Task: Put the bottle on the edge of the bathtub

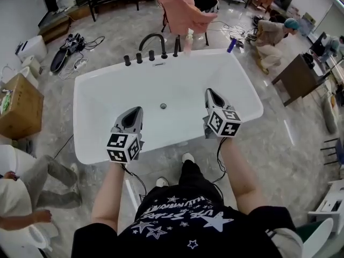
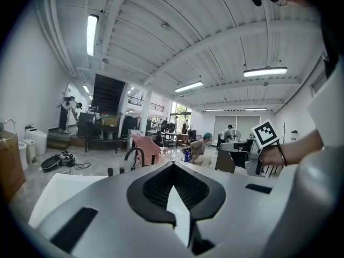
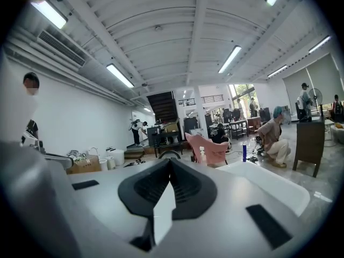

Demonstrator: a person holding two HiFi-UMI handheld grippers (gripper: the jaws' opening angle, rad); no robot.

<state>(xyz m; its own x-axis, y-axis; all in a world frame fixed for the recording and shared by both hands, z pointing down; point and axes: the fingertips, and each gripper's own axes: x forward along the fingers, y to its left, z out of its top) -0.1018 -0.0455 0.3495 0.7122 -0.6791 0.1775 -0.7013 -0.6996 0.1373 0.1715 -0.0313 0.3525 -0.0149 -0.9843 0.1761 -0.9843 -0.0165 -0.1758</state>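
The white bathtub [image 1: 91, 90] fills the middle of the head view, with a black faucet [image 1: 153, 39] on its far rim. A pale pump bottle [image 1: 187, 40] stands at the far rim beside the faucet handles, and shows again as the pump bottle [image 3: 202, 156] in the right gripper view. A small blue bottle [image 1: 231, 45] stands by the far right corner; whether it is on the rim or behind it I cannot tell. My left gripper [image 1: 134, 113] and right gripper [image 1: 210, 93] hover over the near half of the tub. Both are shut and empty.
A pink chair [image 1: 183, 9] stands just behind the tub. A person crouches at the back right [image 1: 271, 34] next to a dark desk [image 1: 298, 77]. A cardboard box [image 1: 19, 106] and another person [image 1: 21, 198] are at the left. Cables [image 1: 80, 58] lie on the floor.
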